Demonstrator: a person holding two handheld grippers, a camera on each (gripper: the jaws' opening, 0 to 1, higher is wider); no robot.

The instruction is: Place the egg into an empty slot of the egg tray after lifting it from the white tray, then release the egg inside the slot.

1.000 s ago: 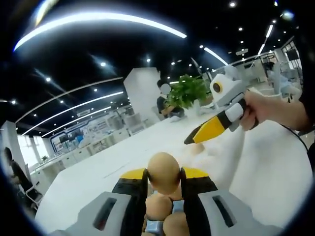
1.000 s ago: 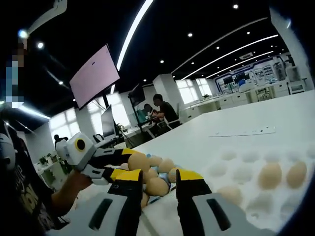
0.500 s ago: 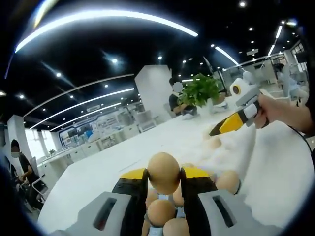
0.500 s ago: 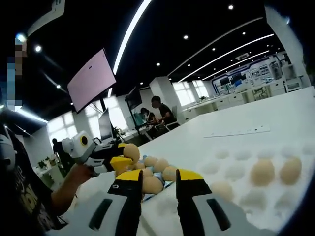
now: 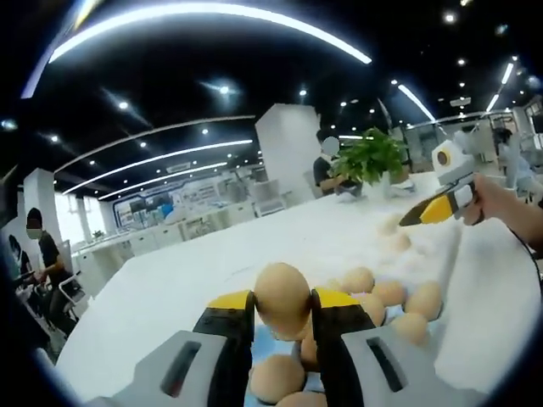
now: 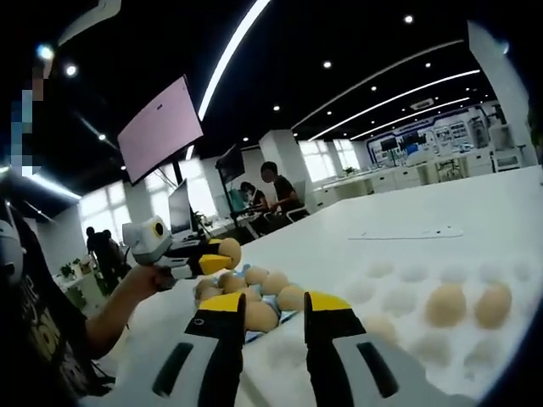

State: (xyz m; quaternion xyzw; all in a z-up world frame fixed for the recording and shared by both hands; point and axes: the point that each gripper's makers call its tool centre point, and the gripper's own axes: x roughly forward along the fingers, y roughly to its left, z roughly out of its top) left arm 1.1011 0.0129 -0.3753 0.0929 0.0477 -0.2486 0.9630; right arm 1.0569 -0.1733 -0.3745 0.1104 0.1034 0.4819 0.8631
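Between the jaws of my left gripper (image 5: 282, 298) sits an egg (image 5: 282, 295), clamped from both sides and held above the table (image 5: 170, 297). Below and beyond it, in the left gripper view, more eggs (image 5: 399, 305) lie loose in a cluster on the white tray (image 5: 475, 322), some touching one another. Farther off on the right of that view, my right gripper (image 5: 437, 208) is held over the table by my hand (image 5: 501, 208). From the right gripper view, my right gripper (image 6: 276, 318) has its jaws apart with nothing between them. Ahead of its jaws lies the same cluster of loose eggs (image 6: 259, 297), and above that cluster my left gripper (image 6: 208, 259) carries the egg (image 6: 227, 252), with my hand (image 6: 146, 275) behind it. On the right of that view lies the egg tray (image 6: 407, 297), white with rows of round slots; two eggs (image 6: 467, 305) sit side by side in neighbouring slots, and a third egg (image 6: 379, 326) sits in a slot nearer my jaws. Most other visible slots are vacant. People sit at desks in the background, near a large screen (image 6: 161, 127).
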